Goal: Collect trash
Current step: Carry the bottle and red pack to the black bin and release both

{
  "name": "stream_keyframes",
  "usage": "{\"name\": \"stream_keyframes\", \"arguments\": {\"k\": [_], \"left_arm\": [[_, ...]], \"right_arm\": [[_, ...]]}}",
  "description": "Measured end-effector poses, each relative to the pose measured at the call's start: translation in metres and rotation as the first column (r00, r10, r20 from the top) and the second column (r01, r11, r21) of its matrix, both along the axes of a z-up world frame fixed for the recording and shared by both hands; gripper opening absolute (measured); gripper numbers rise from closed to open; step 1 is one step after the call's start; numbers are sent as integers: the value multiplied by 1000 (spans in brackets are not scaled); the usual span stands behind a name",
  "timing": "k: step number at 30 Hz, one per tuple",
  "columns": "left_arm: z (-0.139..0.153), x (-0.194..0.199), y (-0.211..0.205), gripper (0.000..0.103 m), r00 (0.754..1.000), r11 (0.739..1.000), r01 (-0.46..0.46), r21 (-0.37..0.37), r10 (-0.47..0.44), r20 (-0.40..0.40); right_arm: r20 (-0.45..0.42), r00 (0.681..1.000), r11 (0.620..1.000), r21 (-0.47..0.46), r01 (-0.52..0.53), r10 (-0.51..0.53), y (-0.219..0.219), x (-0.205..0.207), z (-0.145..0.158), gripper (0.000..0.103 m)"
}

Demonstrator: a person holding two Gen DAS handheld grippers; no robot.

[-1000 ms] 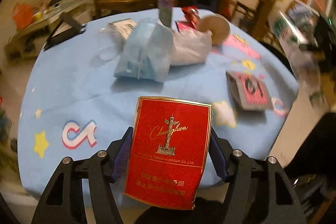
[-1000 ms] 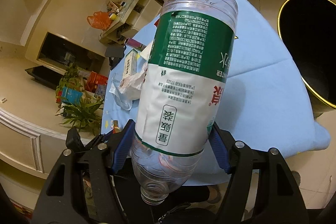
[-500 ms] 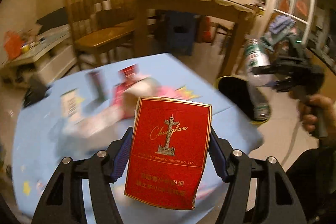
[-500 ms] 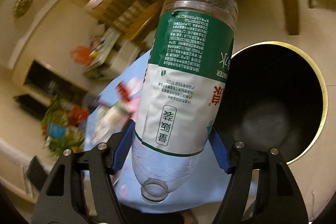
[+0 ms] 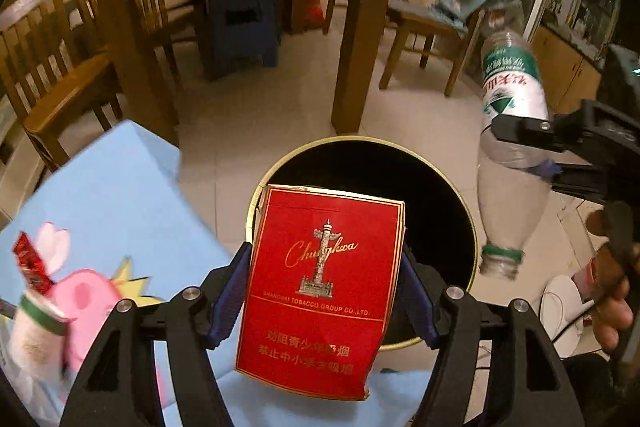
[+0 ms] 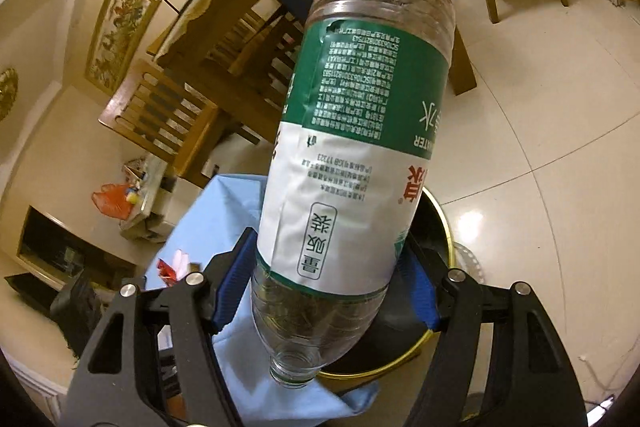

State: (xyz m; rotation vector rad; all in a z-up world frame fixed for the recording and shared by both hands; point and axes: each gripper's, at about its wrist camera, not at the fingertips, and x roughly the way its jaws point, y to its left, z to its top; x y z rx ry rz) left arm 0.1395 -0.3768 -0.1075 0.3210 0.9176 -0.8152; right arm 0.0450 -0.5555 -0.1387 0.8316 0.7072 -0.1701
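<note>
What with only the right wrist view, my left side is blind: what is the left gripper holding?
Observer: A red cigarette pack sits between the jaws of the left gripper, which are opening.
Operator: Is it over the bin?
Observer: In the left wrist view, the pack covers the near part of the bin's mouth.
Operator: And my bottle, seen from there?
Observer: The neck of the bottle shows just right of the bin's rim, not in front of the mouth.
</note>
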Motion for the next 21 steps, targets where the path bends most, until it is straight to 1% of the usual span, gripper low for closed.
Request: {"name": "stream_keyframes", "arguments": {"k": [2,5,6,8,10,13,16,21], "left_arm": [[-4,-2,-4,76,1000,1000,2,4,-2,3],[-6,-13,-1,81,999,1000,4,29,-5,49],[-5,-16,-2,83,998,999,8,36,-10,67],[-3,-19,-1,83,996,999,2,44,-6,86],[3,-22,8,83,995,999,-14,35,10,100],[14,-27,23,84,990,998,-63,28,59,128],[25,-36,40,87,979,993,-117,17,112,170],[39,-52,65,87,952,981,-191,21,180,249]], "right_arm": [[-9,1000,1000,1,-6,6,1,7,-3,68],[-34,999,999,-27,-21,20,-5,15,-6,68],[-55,998,999,-42,-20,17,-2,21,-10,68],[-68,998,999,-50,-16,12,0,31,-13,68],[-82,996,998,-66,-23,17,0,42,-12,68],[-147,989,991,-123,-53,34,13,59,-20,68],[-192,980,987,-132,-86,59,23,71,-32,68],[-274,958,979,-158,-131,84,43,83,-49,69]]}}
